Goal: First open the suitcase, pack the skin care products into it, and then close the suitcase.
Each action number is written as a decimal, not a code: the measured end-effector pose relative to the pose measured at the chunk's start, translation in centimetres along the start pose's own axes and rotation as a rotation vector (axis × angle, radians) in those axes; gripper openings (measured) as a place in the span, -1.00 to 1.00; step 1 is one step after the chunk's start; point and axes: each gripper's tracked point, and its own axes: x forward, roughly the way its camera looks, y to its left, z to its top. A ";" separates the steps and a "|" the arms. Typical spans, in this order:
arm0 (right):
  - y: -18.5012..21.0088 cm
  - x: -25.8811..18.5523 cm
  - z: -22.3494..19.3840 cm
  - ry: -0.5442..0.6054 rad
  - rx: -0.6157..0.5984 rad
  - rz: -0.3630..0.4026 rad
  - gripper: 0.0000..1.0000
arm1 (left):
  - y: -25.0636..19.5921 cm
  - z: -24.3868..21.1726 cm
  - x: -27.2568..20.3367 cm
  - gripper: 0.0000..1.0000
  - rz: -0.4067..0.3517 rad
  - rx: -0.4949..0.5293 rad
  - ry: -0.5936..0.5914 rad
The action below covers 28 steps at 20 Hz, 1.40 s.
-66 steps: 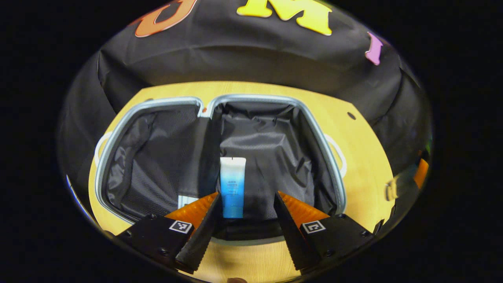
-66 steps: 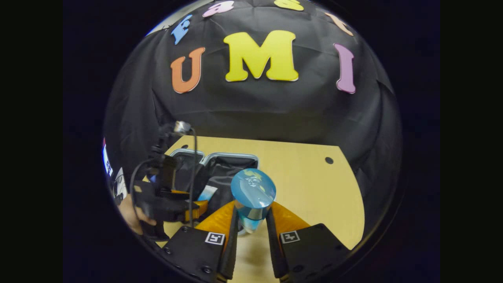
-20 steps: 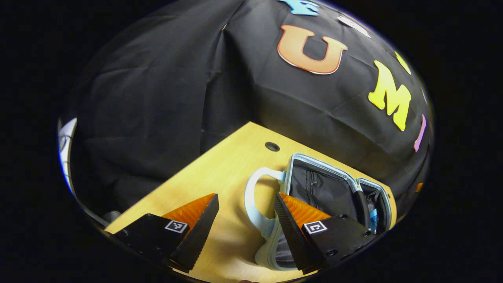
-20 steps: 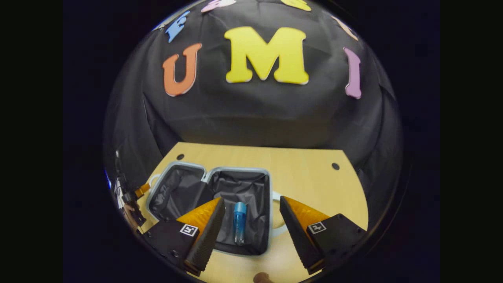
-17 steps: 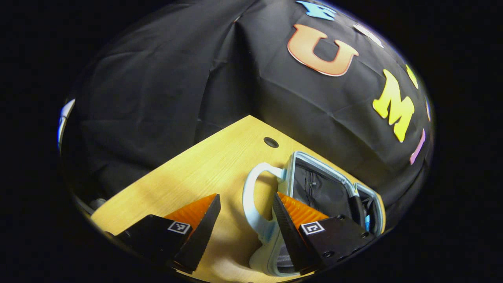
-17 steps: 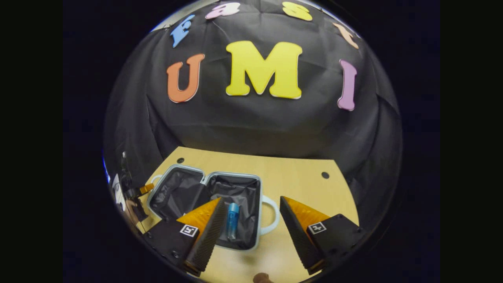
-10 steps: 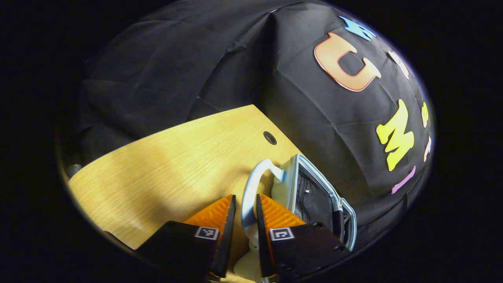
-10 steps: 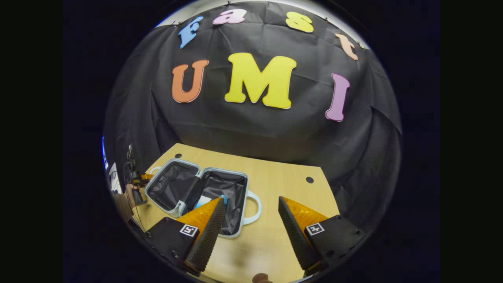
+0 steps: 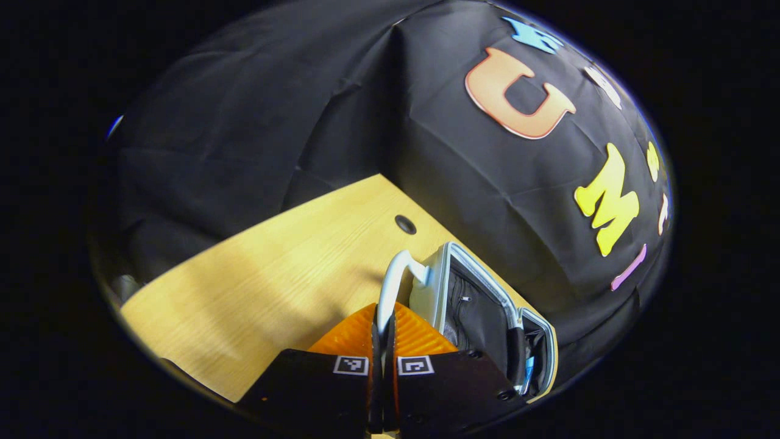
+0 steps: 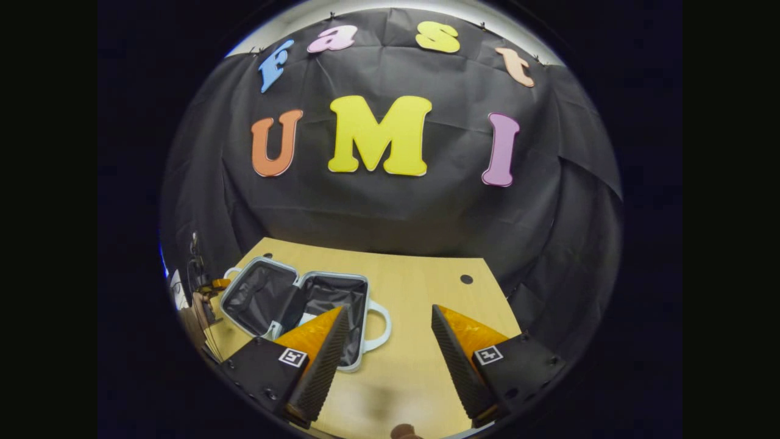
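Left gripper (image 9: 382,341) clamped on suitcase handle (image 9: 390,286), lid half (image 9: 436,289) tilting up toward hinge; right gripper (image 10: 390,341) jaws apart, idle.

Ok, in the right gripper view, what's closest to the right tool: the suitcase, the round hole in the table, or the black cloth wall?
1. Suitcase, open, just left of the right tool.
2. Round hole, farther back on the right.
3. Black cloth wall, behind the table.

Worktop (image 10: 420,286) looks like matt pale wood, suitcase (image 9: 448,292) is smooth glossy plastic with crinkly dark cloth lining (image 10: 259,292).
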 end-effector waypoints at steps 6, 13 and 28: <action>-1.4 -1.8 2.8 -0.102 -0.027 0.047 0.61 | -7.9 5.1 -4.7 -0.94 -0.027 0.173 -0.117; -5.4 -3.3 3.7 -0.163 -0.022 0.100 0.61 | -20.2 5.6 -9.2 -0.94 -0.058 0.424 -0.209; -16.3 -4.4 2.5 -0.206 -0.043 0.124 0.60 | -38.9 -8.3 -9.8 -0.94 -0.091 0.637 -0.200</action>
